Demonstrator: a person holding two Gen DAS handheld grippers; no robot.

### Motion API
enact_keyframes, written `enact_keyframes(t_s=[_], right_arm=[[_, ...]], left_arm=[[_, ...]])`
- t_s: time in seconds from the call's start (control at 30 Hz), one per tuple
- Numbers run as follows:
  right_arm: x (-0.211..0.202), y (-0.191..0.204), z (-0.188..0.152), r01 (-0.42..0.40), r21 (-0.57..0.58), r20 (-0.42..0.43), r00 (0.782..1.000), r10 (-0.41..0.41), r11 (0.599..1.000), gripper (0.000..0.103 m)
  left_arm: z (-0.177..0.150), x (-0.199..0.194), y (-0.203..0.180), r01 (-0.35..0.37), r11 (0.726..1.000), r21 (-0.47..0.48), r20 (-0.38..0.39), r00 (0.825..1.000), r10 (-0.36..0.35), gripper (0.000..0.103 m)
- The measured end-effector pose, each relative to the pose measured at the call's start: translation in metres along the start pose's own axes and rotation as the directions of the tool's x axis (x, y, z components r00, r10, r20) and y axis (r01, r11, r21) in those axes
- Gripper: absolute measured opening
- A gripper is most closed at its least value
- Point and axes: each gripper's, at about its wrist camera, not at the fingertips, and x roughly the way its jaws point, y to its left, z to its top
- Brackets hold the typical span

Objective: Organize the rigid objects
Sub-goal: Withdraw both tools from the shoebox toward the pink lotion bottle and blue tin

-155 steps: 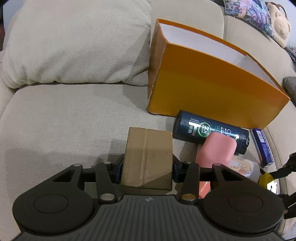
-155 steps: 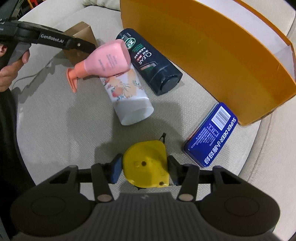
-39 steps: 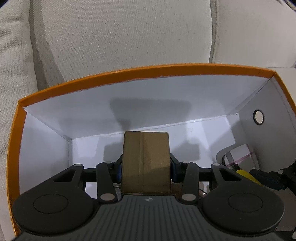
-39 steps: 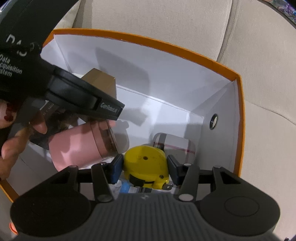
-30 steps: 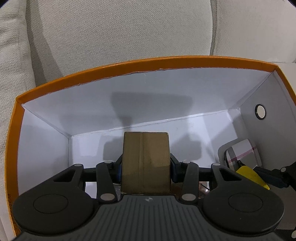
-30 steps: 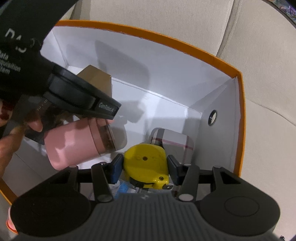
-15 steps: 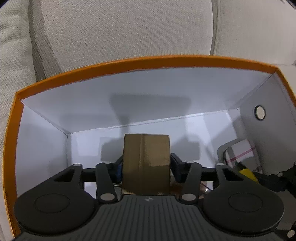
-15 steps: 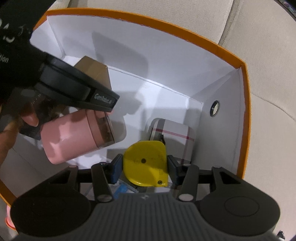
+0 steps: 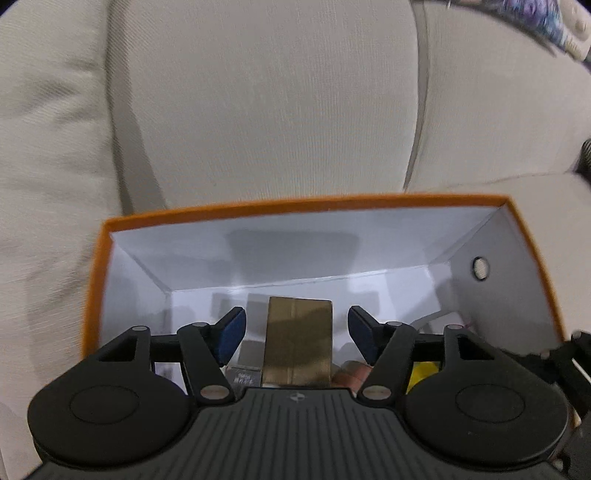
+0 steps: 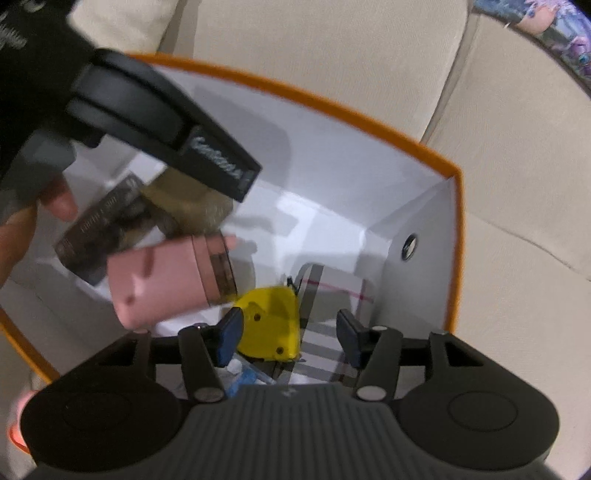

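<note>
A cream fabric sofa [image 9: 258, 110] fills the background of both wrist views, its seat and back cushions divided by soft seams. At the upper right edge, a blurred strip of patterned purple and blue fabric [image 10: 546, 22] lies along the top of the sofa back.

On the sofa seat sits a large orange box [image 9: 295, 204] with a white interior and a small round hole in its right end wall. Its open top faces the cameras.

Inside the box, a brown cardboard box [image 9: 298, 339] stands near the left end, beside a dark rectangular package [image 10: 99, 236] and a pink bottle [image 10: 162, 280] lying on its side. Toward the right end, a yellow tape measure [image 10: 271, 323] rests against a white case with red and grey plaid lines [image 10: 332, 295], near the wall with the hole. Some small blue and white items lie at the bottom edge, too hidden to identify.

The left gripper [image 9: 293, 334] hangs above the cardboard box with its blue-padded fingers spread wide, a clear gap on each side of the box, grasping nothing. In the right wrist view, its black body crosses the upper left, with the person's fingers partly showing below it.

The right gripper [image 10: 288, 339] is likewise released, fingers parted; the tape measure lies just beside the left pad [image 10: 229, 339] and well clear of the right.
</note>
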Motion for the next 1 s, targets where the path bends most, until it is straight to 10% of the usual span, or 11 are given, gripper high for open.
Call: enact_keyframes(t_s=[0.57, 1.0], right_arm=[[-0.166, 0.035, -0.053, -0.02, 0.083, 0.193, 0.981, 0.004, 0.996, 0.073], [-0.251, 0.036, -0.117, 0.016, 0.212, 0.341, 0.936, -0.089, 0.977, 0.078]], left_arm=[[-0.139, -0.212, 0.053, 0.011, 1.0, -0.007, 0.172, 0.985, -0.01, 0.081], [-0.207, -0.217, 0.028, 0.067, 0.998, -0.001, 0.127, 0.99, -0.066, 0.081]])
